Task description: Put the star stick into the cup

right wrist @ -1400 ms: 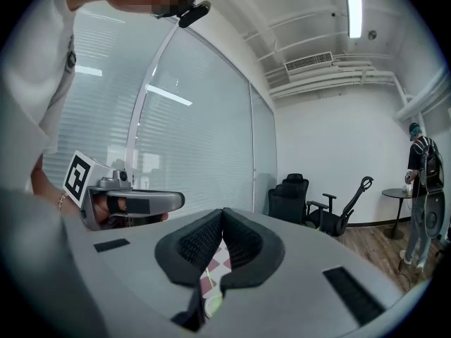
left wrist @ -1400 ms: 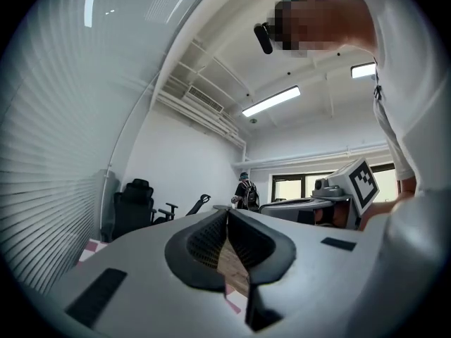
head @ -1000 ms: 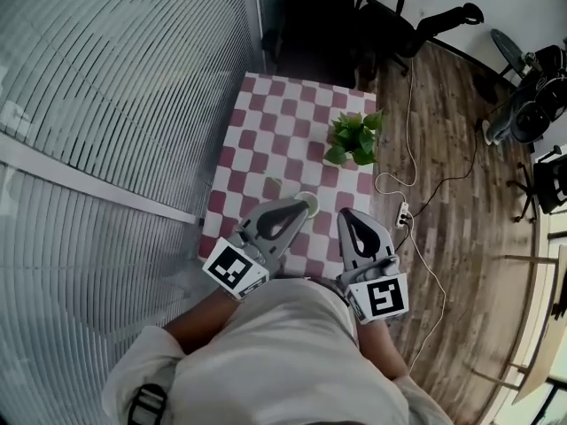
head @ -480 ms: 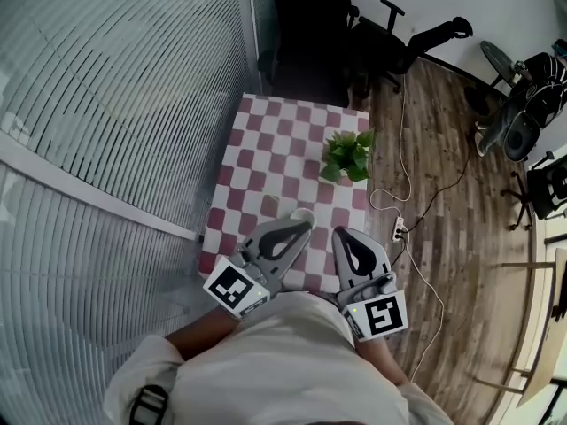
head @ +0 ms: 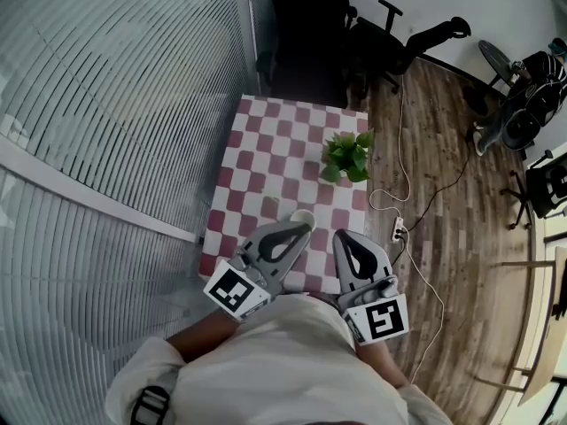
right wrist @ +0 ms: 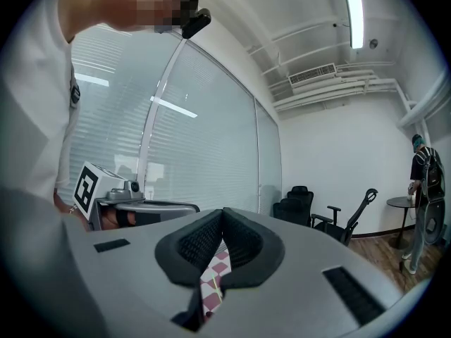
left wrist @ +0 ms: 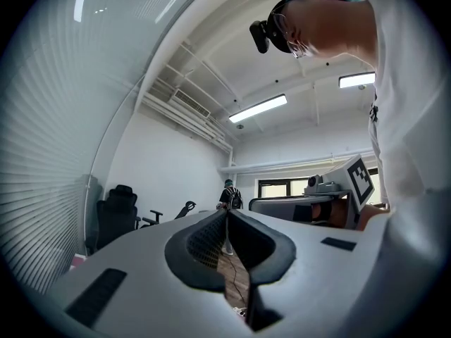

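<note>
To my left runs a tall glass wall [head: 115,104] with horizontal blinds drawn across it. The floor [head: 452,237] is dark wood planking, and a corded power strip [head: 398,228] lies on it just right of a small table [head: 257,149] covered in red and white checks. A leafy potted plant [head: 347,154] stands near the table's right edge. Beyond it, black office chairs [head: 310,51] cluster by a white wall [head: 478,3]. Overhead I see a white ceiling with strip lights [left wrist: 257,108] lit and an air vent [right wrist: 313,73]. A person [right wrist: 423,196] stands far off beside a round side table [right wrist: 399,203].
</note>
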Demonstrator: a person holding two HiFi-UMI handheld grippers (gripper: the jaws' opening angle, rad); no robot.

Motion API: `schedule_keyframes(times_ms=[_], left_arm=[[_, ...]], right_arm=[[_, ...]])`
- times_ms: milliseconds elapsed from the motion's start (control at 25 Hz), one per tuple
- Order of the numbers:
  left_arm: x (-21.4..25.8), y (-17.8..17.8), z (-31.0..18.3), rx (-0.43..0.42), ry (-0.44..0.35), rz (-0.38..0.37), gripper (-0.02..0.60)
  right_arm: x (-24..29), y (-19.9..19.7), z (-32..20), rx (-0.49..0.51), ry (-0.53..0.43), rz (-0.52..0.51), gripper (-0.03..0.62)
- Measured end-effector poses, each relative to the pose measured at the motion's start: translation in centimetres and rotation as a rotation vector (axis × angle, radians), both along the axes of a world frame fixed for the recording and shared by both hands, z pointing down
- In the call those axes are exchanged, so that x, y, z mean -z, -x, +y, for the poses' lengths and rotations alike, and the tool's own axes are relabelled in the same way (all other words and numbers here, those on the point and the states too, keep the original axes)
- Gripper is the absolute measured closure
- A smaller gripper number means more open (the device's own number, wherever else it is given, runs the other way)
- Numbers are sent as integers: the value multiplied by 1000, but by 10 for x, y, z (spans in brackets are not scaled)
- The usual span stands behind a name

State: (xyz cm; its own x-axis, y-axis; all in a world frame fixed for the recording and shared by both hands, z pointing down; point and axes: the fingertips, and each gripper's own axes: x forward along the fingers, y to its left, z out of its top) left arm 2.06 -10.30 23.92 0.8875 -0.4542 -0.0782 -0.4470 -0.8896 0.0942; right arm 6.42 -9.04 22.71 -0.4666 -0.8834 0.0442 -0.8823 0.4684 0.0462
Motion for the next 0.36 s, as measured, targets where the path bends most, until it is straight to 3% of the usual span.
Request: schedule_keyframes(times_ms=[360], left_arm=[[-6, 0, -4, -4, 17, 4, 541]], right_arm=[[-8, -2, -5, -12, 11, -7, 563]])
